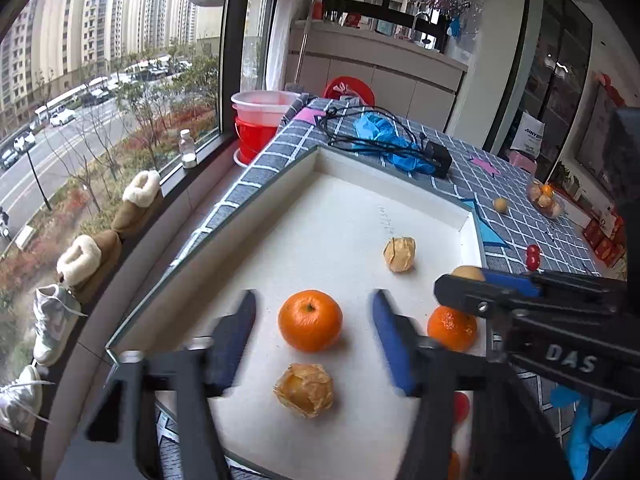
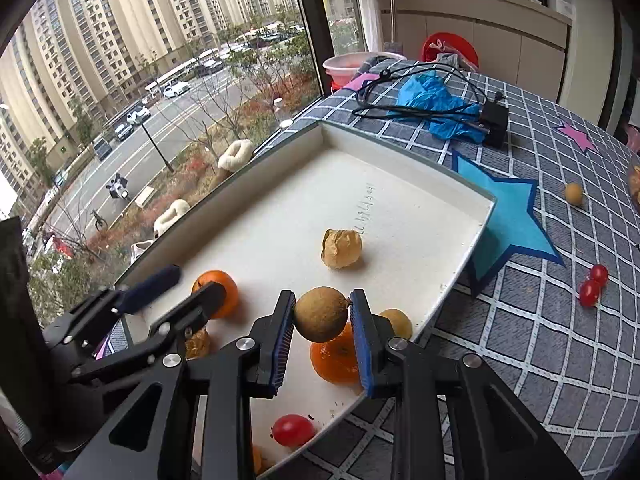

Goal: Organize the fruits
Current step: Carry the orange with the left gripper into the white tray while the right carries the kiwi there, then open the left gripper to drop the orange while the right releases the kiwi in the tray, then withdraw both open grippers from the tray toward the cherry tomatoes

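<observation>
A white tray [image 1: 328, 168] lies on the checked tablecloth. My left gripper [image 1: 314, 336] is open over the tray, its fingers either side of an orange [image 1: 310, 320]; a husked physalis [image 1: 304, 390] lies just in front of it. Another husked physalis [image 1: 399, 254] and a second orange [image 1: 452, 328] lie further right. My right gripper [image 2: 322, 316] is shut on a brown longan [image 2: 320, 314], held above the tray's [image 2: 440, 168] near right edge, over an orange [image 2: 336, 358]. Another longan [image 2: 398, 322] and a cherry tomato [image 2: 292, 430] lie in the tray.
Outside the tray on the cloth lie a longan [image 2: 573, 193] and two cherry tomatoes [image 2: 593, 286]. Blue gloves [image 2: 436, 100], a black cable and charger [image 2: 494, 120] lie behind the tray. A fruit bowl [image 1: 546, 198] stands far right. The window is to the left.
</observation>
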`<state>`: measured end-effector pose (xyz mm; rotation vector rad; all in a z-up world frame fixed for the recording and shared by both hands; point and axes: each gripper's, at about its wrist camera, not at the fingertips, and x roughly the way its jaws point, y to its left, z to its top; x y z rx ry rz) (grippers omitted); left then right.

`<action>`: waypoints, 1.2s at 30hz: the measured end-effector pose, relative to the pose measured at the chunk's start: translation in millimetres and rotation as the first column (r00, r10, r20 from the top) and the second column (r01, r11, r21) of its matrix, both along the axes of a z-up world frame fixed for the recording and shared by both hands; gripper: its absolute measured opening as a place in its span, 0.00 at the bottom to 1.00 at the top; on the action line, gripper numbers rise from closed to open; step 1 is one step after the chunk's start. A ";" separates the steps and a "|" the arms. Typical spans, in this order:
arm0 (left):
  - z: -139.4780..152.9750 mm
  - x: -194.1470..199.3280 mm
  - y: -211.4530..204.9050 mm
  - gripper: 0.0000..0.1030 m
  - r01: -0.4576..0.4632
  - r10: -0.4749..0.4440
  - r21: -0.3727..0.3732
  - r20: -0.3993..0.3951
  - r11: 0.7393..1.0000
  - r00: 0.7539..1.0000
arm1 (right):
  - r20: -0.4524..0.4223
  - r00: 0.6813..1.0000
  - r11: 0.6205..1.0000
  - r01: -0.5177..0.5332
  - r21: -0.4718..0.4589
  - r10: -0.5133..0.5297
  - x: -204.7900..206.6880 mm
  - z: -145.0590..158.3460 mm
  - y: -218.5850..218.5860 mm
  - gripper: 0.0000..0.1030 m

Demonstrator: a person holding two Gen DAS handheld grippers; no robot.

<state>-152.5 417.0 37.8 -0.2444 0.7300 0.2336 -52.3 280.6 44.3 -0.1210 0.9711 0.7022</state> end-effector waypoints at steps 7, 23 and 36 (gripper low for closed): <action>8.7 -6.8 6.9 0.79 -0.009 0.010 -0.034 0.033 0.999 0.999 | 0.017 0.995 0.995 0.095 0.013 -0.095 9.5 4.7 -23.9 0.87; 37.5 14.8 -94.7 0.80 0.218 -0.217 0.036 -0.028 0.975 0.976 | -0.057 0.937 0.937 0.347 0.032 -0.345 16.4 -10.9 -179.9 0.99; 25.6 84.3 -201.8 0.80 0.352 -0.352 -0.030 -0.179 0.935 0.919 | 0.088 0.829 0.815 0.560 -0.149 -0.553 -10.1 -34.5 -317.1 0.99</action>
